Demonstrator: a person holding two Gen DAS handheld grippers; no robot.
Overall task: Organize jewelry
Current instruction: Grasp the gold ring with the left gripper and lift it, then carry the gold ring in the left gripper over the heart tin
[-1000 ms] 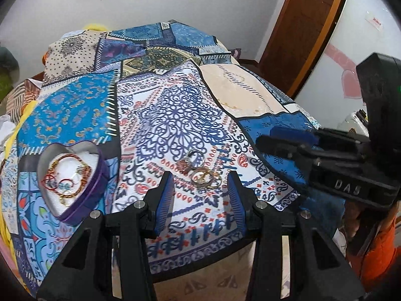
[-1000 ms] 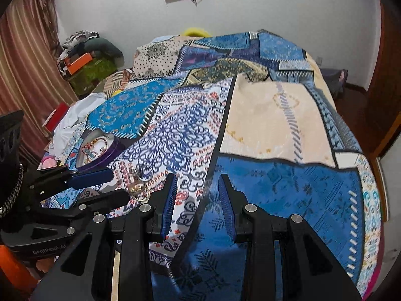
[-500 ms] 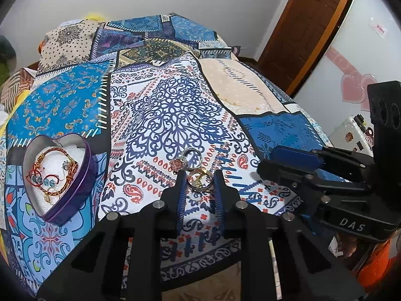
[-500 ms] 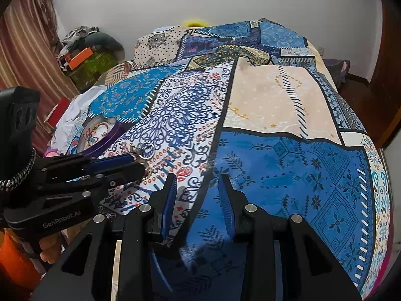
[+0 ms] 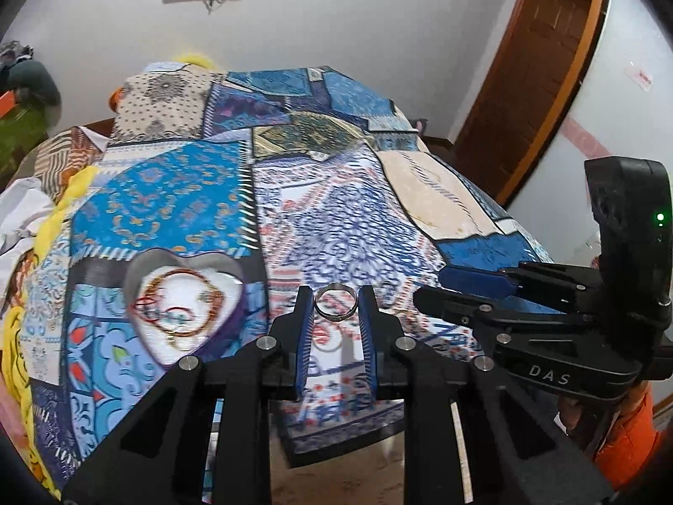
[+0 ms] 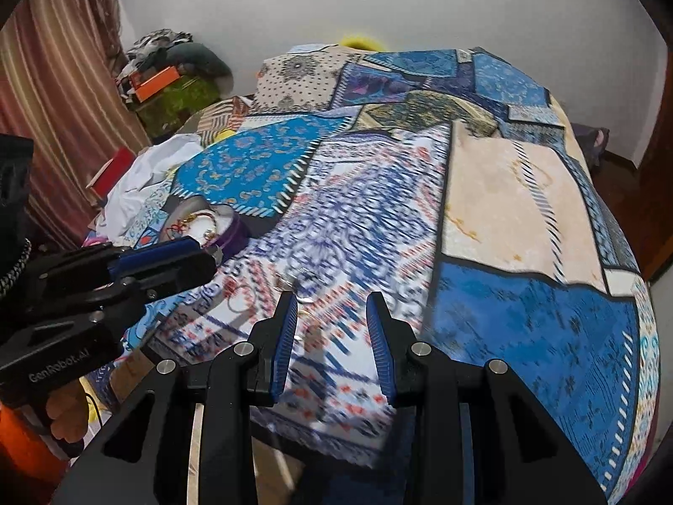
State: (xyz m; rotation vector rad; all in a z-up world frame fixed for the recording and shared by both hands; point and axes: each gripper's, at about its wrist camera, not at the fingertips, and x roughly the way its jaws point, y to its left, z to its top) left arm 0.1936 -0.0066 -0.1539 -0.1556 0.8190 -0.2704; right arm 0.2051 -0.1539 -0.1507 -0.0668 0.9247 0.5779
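In the left wrist view my left gripper (image 5: pixel 335 304) is shut on a silver bangle (image 5: pixel 336 304), held upright between the blue pads above the bedspread. A purple heart-shaped box (image 5: pixel 185 307) with several bracelets on its white lining sits just left of it. A gold bangle (image 5: pixel 334 343) lies on the cloth below the held one. My right gripper (image 5: pixel 454 290) reaches in from the right. In the right wrist view my right gripper (image 6: pixel 332 307) is open and empty above loose bangles (image 6: pixel 294 284). The left gripper (image 6: pixel 168 261) and the box (image 6: pixel 210 227) show at left.
A patchwork bedspread (image 5: pixel 336 219) covers the bed; its front edge (image 5: pixel 336 446) lies just beyond my fingers. Clothes and boxes (image 6: pixel 168 80) are piled at the far left by a curtain. A wooden door (image 5: pixel 538 67) stands at the right.
My left gripper shut on the silver bangle and lifted it off the cloth, shifting toward the heart box. My right gripper moved left toward the remaining bangles.
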